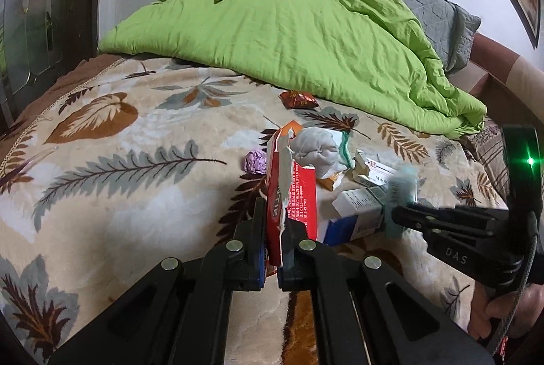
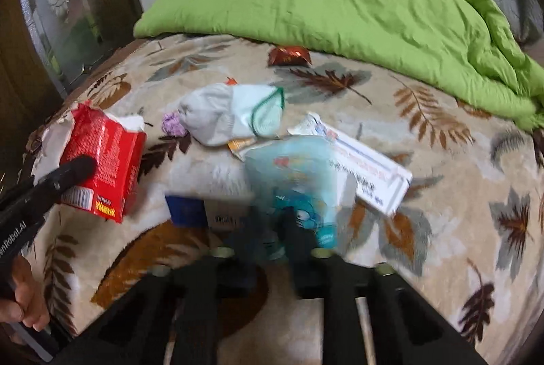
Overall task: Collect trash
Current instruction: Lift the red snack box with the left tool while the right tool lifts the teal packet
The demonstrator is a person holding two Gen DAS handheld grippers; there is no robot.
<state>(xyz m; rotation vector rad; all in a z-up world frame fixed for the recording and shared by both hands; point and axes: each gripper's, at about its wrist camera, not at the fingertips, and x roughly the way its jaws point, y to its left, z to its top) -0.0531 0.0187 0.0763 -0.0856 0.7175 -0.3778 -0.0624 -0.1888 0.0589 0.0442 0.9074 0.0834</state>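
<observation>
My left gripper (image 1: 275,224) is shut on a torn red carton (image 1: 294,191), which stands upright between its pads above the leaf-patterned blanket (image 1: 119,168). The right wrist view shows the same carton (image 2: 105,154) at the left, with the left gripper (image 2: 78,168) clamped on it. A pale teal plastic packet (image 2: 292,174) is pinched in my right gripper (image 2: 272,229), which is blurred. In the left wrist view that packet (image 1: 403,188) hangs from the right gripper (image 1: 394,212) over a blue and white box (image 1: 350,219).
On the blanket lie a grey sock (image 2: 221,117), a purple foil ball (image 2: 173,123), a red-brown sweet wrapper (image 2: 289,55) and a long white medicine box (image 2: 367,168). A green duvet (image 1: 289,25) is heaped behind. A hand (image 2: 27,293) holds the left gripper's handle.
</observation>
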